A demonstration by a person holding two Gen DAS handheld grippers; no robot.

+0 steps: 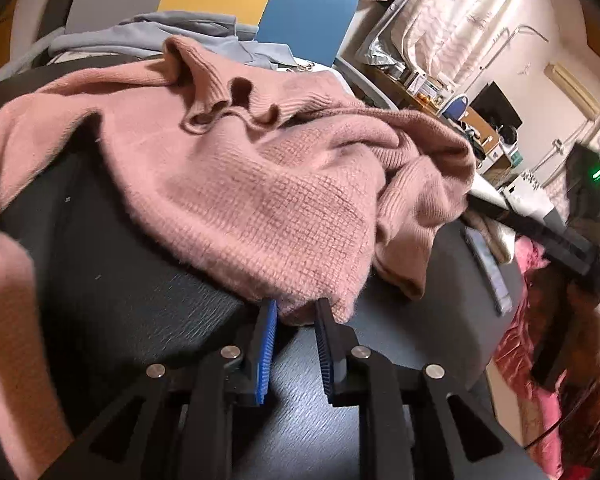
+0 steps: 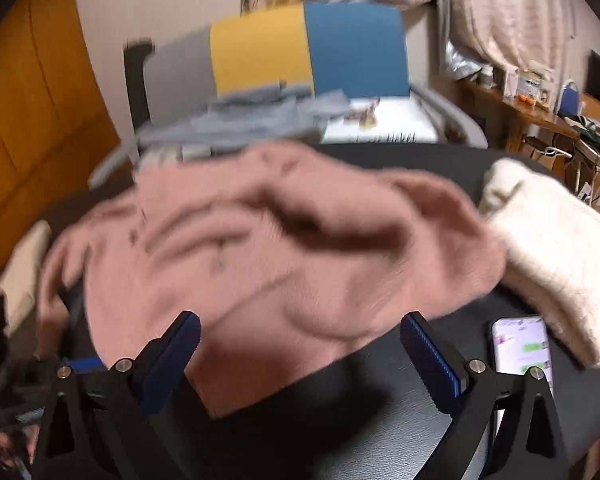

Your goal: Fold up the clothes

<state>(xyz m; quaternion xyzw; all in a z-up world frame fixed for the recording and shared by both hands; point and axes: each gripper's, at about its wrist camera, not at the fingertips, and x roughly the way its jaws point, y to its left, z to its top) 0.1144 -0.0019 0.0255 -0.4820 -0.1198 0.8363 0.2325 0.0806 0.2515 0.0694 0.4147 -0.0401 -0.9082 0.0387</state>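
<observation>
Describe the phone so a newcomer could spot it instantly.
Start at the dark table and go to the pink sweater on it. Beside that, near a cream knit, lies the phone, the only flat, hard thing there, its screen lit.

Pink knit sweater (image 1: 236,184) lies crumpled on dark table (image 1: 140,300). Left gripper (image 1: 296,320) slightly open, sweater hem between its pads, untouched.
</observation>
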